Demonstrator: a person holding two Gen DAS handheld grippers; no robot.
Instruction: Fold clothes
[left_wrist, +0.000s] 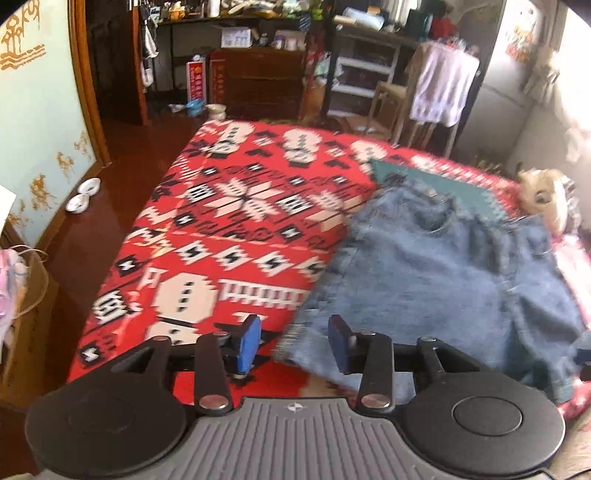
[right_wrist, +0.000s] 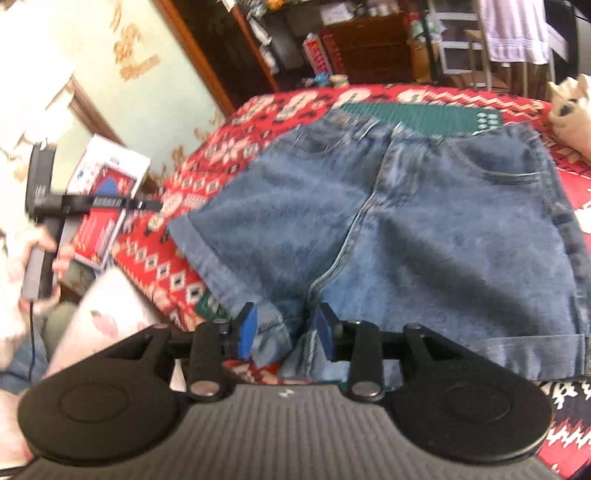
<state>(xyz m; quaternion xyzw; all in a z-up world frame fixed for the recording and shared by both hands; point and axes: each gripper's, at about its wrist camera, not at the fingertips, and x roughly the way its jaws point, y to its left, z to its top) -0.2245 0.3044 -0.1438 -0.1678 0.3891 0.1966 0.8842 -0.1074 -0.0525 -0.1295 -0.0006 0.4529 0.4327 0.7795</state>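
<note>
Right wrist view, nearest first: the right gripper (right_wrist: 284, 334) has its blue-padded jaws spread, with the crotch and inner cuffs of a pair of denim shorts (right_wrist: 424, 229) bunched in the gap between them; whether the pads press the cloth cannot be told. Ahead of the jaws the shorts lie spread flat, front side up, legs toward the camera and waistband away, on a red patterned blanket (right_wrist: 258, 114). Past the waistband a green patch (right_wrist: 413, 114) of fabric shows on the blanket. Left of the jaws and well apart, a person's hand (right_wrist: 40, 258) holds the handle of the other tool. Left wrist view: the left gripper (left_wrist: 295, 341) hangs with its jaws spread and nothing between them. The frayed hem corner of the shorts (left_wrist: 443, 266) lies just ahead of the right-hand pad, and the rest of the garment stretches away to the right of the jaws. Bare blanket (left_wrist: 229, 206) fills the space ahead and to the left. Beyond the blanket's far edge stand a dark wooden cabinet (left_wrist: 262, 81) and a chair draped with a pale garment (left_wrist: 443, 85).
</note>
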